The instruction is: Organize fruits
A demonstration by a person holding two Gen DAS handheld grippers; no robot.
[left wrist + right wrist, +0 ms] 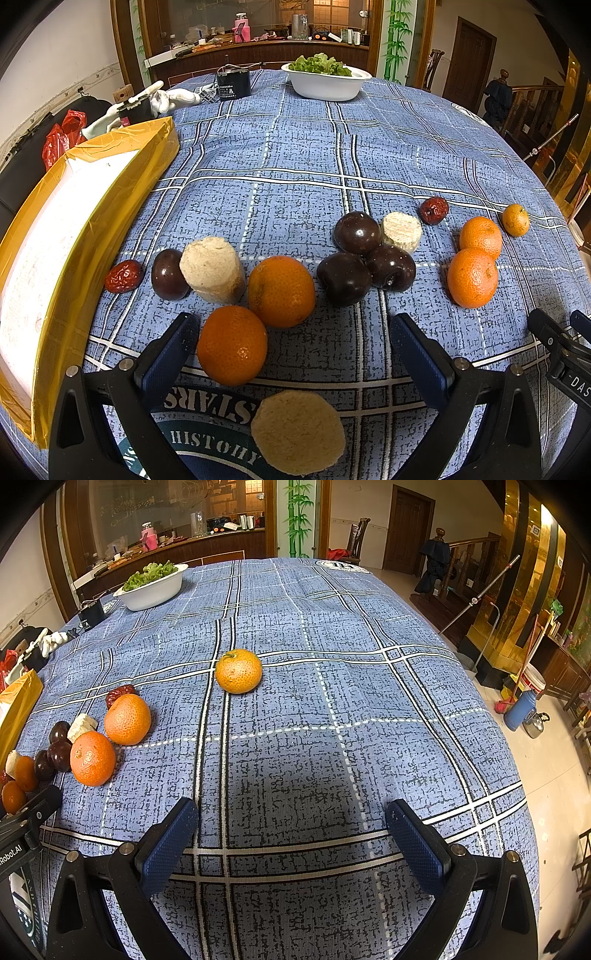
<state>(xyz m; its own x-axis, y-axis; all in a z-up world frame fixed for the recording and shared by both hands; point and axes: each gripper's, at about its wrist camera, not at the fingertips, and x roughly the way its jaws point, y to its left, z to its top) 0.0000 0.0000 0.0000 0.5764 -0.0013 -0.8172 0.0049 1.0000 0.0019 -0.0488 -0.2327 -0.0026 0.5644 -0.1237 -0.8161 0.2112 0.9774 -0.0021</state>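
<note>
In the left wrist view, the left gripper [291, 343] hangs low over a table covered by a blue checked cloth [295, 155], and its jaws stand wide apart and hold nothing. An orange [232, 345] lies just inside the left finger, and it touches a second orange [281, 291] behind it. A pale round piece [298, 432] lies between the fingers, closer to the camera. Further left stand a pale cylinder [212, 269], a dark plum [169, 274] that touches it, and a red date [123, 276]. In the middle there are three dark plums [364, 258] close together, with a short pale piece [401, 230] just behind them and another red date [434, 210] near it. At the right lie two oranges [474, 262] that touch each other, and a small orange [515, 220] a little apart from them. A yellow box [74, 236] with white inside runs along the left edge, and a white bowl of green leaves [325, 79] stands at the far side. In the right wrist view, the right gripper [291, 825] is also wide open and empty, above bare cloth. The small orange [238, 671] lies alone ahead of it, slightly to the left, and the other fruits are grouped at the left edge, well apart from the fingers.
</note>
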